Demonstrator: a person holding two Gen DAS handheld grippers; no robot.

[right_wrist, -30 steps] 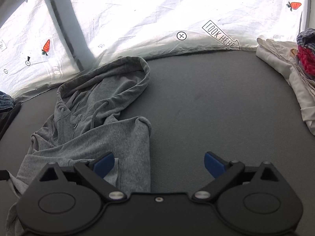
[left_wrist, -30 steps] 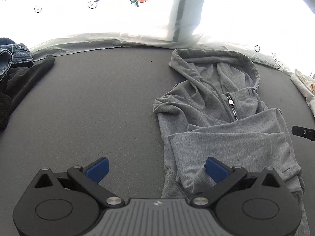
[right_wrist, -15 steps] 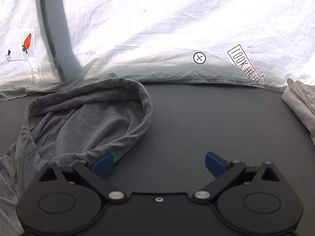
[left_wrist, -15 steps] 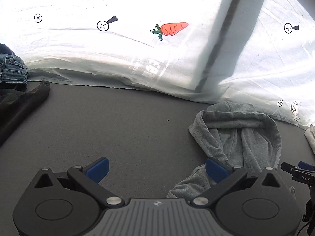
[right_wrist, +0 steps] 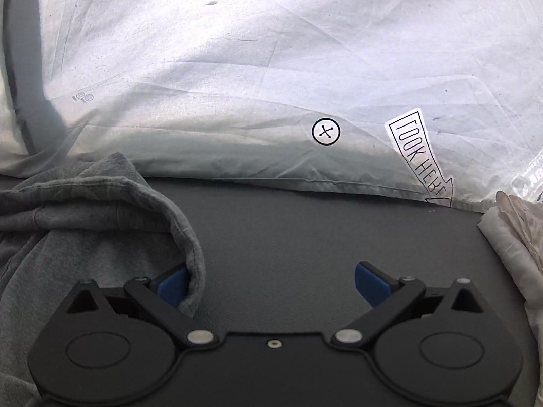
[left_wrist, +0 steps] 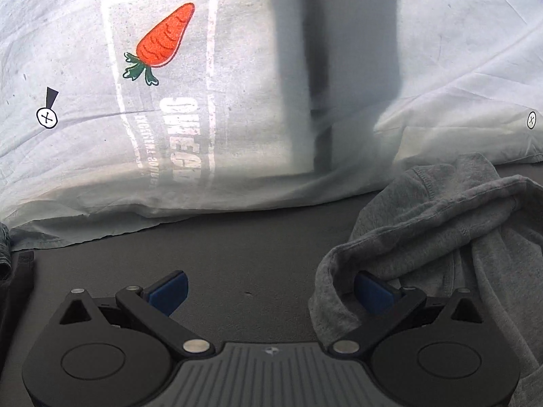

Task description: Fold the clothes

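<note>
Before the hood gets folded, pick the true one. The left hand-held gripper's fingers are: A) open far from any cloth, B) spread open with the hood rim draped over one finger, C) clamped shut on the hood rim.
B: the left hand-held gripper is spread wide, and the grey hoodie rim drapes over one finger.

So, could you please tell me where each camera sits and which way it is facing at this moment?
Left wrist: on the left gripper, low over the dark table, facing the white sheet; its open fingers show, one inside the grey hoodie hood.
Right wrist: on the right gripper, facing the same sheet; open fingers show, one at the hood's other edge.
Shared: hoodie, table, sheet.
</note>
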